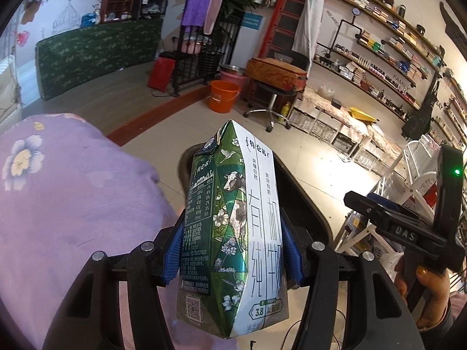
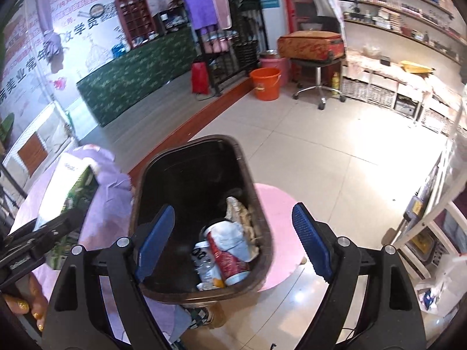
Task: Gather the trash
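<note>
My left gripper is shut on a green and white milk carton, held upright above a dark trash bin. In the right wrist view the same bin stands on the floor and holds a red and white cup, a clear bottle and crumpled paper. My right gripper is open and empty just above the bin's near end. The carton and left gripper show at the left of that view.
A purple flowered cover lies at the left beside the bin. A pink mat lies under the bin. An orange bucket, a swivel stool and shelves stand farther off on the tiled floor.
</note>
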Motion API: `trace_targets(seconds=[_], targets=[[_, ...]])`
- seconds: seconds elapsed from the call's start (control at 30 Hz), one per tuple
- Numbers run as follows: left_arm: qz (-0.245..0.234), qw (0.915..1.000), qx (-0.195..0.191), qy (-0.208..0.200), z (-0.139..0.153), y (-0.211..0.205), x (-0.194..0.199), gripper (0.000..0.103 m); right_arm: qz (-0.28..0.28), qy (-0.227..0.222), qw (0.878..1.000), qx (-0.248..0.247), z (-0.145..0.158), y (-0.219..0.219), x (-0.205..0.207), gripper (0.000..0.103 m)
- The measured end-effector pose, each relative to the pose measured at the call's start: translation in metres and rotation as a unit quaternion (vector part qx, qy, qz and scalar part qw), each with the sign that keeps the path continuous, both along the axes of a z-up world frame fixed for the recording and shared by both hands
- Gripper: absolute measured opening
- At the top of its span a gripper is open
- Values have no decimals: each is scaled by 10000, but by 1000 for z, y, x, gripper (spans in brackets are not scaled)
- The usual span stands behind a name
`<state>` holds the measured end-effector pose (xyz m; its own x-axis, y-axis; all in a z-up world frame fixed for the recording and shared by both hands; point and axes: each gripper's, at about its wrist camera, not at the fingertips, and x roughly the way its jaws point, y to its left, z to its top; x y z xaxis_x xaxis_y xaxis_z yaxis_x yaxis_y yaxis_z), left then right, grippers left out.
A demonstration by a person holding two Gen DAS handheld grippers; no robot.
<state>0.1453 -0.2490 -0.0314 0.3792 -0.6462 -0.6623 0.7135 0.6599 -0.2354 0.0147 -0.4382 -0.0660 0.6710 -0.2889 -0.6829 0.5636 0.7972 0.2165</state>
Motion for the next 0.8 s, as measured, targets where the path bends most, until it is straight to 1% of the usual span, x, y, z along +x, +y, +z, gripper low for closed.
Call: trace_targets(seconds=[0.1, 0.2, 0.23, 0.27, 0.3, 0.33, 0.37, 0.43, 0.5, 0.53, 0.57, 0.63, 0.7, 0.8], targets=[[-235, 9997, 42, 83, -5, -22, 0, 56, -183, -23, 9998, -16, 1, -10, -10, 82], [-440, 9988, 167, 161, -15, -48, -1, 57, -358, -8, 9993, -136, 2, -14, -17, 82], [-535, 9982, 204, 178, -16, -53, -1, 63, -425, -24, 9989, -208, 3, -14, -20, 82], [-592, 9978, 257, 136, -17, -58, -3, 73, -482, -55, 9984, -301, 4, -12, -24, 83], [-553, 9980, 300, 36, -16, -58, -4, 79, -525, -84, 9978, -397, 6, -10, -27, 87], [-483, 9983, 316, -65, -14, -53, -7, 91, -583, -120, 9970, -504, 8, -8, -30, 93], [-428, 9985, 292, -159, -12, -47, -11, 96, -662, -206, 9956, -628, 11, -4, -34, 94], [-243, 9987, 235, -395, -6, -31, -18, 97, -661, -414, 9944, -718, 15, 4, -38, 95], [106, 9975, 229, -663, 0, -11, -23, 97, -586, -504, 9938, -797, 17, 16, -35, 96], [382, 9954, 189, -860, 5, 5, -29, 97, -544, -541, 9935, -837, 18, 22, -34, 97], [616, 9924, 139, -1052, 11, 21, -35, 97, -479, -603, 9931, -885, 19, 33, -32, 97], [911, 9867, 65, -1345, 20, 48, -46, 97, -379, -667, 9924, -966, 19, 55, -28, 97], [1294, 9783, 146, -1615, 26, 77, -57, 97, -234, -667, 9920, -1050, 18, 76, -24, 97], [1830, 9668, 214, -1768, 31, 109, -69, 97, 6, -830, 9896, -1178, 17, 110, -25, 97]])
